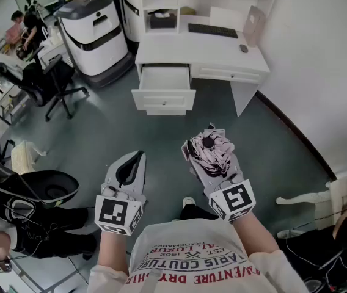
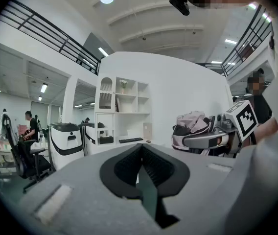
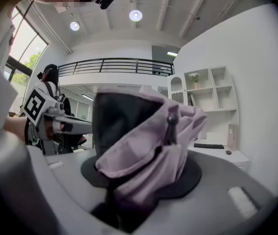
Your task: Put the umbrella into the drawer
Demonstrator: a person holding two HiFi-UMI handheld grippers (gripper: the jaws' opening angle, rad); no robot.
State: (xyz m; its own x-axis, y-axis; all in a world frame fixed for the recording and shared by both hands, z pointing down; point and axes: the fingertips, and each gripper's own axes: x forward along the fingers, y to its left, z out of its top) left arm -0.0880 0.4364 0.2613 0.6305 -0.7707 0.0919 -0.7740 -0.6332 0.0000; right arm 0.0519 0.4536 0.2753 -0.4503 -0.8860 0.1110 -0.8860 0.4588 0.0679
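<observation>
Right gripper view, folded pink umbrella [image 3: 146, 146] clamped in right tool [image 1: 209, 150], left tool [image 2: 141, 150] closed, empty

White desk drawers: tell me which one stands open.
The white drawer at the head view's left: it is pulled out, its inside showing. The white drawer to its right sits flush in the white desk, shut.

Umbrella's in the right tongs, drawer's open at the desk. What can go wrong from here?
1. The umbrella sits in the right tongs as a loose bundle; the grip may be mostly on fabric, so it could slip or unfurl in transit.
2. Loose folds may snag on the front of the open drawer or hang over it.
3. The left tongs are shut and empty: no backup support.
</observation>
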